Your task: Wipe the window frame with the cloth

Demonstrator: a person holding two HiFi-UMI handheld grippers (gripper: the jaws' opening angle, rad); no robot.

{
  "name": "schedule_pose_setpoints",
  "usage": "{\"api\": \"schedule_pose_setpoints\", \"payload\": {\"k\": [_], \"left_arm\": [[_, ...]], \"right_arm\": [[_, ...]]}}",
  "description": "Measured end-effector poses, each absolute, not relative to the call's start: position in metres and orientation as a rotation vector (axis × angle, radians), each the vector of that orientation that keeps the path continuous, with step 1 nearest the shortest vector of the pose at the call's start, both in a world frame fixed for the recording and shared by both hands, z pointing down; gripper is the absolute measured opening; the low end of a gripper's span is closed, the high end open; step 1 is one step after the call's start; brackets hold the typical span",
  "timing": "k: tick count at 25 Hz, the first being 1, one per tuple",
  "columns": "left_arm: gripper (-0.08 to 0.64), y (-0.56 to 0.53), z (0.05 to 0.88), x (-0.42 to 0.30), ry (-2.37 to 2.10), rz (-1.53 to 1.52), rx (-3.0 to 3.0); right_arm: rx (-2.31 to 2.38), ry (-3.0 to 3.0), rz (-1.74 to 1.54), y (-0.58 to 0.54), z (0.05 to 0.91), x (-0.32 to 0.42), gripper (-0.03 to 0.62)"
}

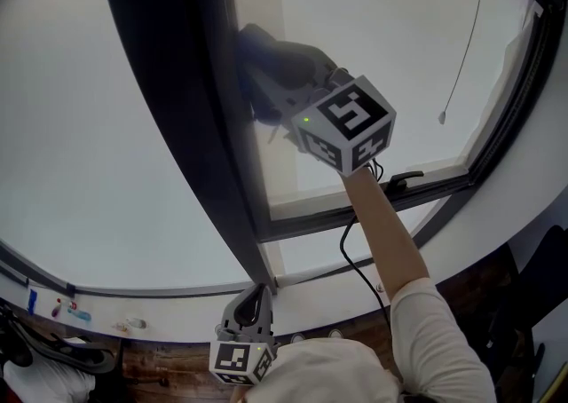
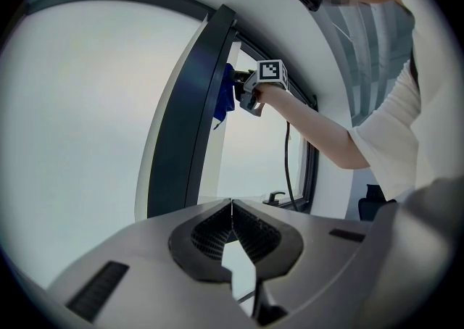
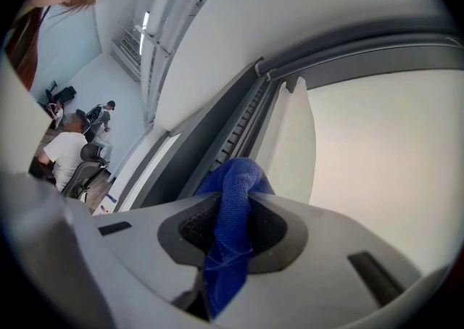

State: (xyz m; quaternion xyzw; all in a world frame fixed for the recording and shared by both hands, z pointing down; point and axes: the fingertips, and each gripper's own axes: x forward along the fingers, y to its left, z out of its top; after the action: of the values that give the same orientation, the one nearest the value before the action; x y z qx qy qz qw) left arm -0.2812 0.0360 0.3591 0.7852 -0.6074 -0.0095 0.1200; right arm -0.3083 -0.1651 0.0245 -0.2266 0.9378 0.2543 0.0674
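Observation:
A dark upright window frame [image 1: 200, 126] runs between two bright panes. My right gripper [image 1: 257, 82] is raised against its right side, shut on a blue cloth [image 3: 233, 208] that bulges out past the jaws toward the frame's ribbed channel [image 3: 239, 121]. From the left gripper view, the cloth [image 2: 223, 97] touches the frame [image 2: 192, 125] high up, with the right gripper [image 2: 255, 87] behind it. My left gripper [image 1: 258, 293] hangs low near the foot of the frame. Its jaws [image 2: 232, 206] are shut with nothing between them.
A black window handle [image 1: 404, 181] sits on the lower sash rail to the right. A blind cord with a pull [image 1: 441, 117] hangs over the right pane. A black cable [image 1: 353, 255] trails under my right arm. Small items lie on the sill [image 1: 71, 311].

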Motion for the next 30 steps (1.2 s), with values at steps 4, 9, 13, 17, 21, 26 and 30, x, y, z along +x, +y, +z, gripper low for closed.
{"api": "schedule_pose_setpoints", "payload": {"k": [4, 9, 13, 17, 21, 26, 30], "left_arm": [[0.009, 0.035, 0.362, -0.283, -1.767, -0.021, 2.292], [0.009, 0.033, 0.364, -0.282, -1.747, -0.015, 2.3], [0.009, 0.031, 0.364, -0.283, -1.738, -0.004, 2.31], [0.009, 0.03, 0.364, -0.282, -1.727, -0.003, 2.325], [0.009, 0.031, 0.366, -0.283, -1.72, 0.002, 2.328], [0.009, 0.031, 0.367, -0.283, -1.712, 0.005, 2.332], [0.009, 0.031, 0.367, -0.283, -1.707, 0.004, 2.338]], "right_arm": [[-0.691, 2.821, 0.753, -0.166, 0.03, -0.308, 0.081], [-0.698, 2.825, 0.734, -0.167, 0.04, -0.307, 0.081], [-0.704, 2.826, 0.729, -0.168, 0.047, -0.307, 0.08], [-0.709, 2.838, 0.719, -0.167, 0.058, -0.307, 0.08], [-0.719, 2.852, 0.698, -0.166, 0.07, -0.307, 0.08], [-0.734, 2.86, 0.679, -0.166, 0.087, -0.308, 0.078], [-0.737, 2.862, 0.659, -0.165, 0.096, -0.308, 0.078]]}}
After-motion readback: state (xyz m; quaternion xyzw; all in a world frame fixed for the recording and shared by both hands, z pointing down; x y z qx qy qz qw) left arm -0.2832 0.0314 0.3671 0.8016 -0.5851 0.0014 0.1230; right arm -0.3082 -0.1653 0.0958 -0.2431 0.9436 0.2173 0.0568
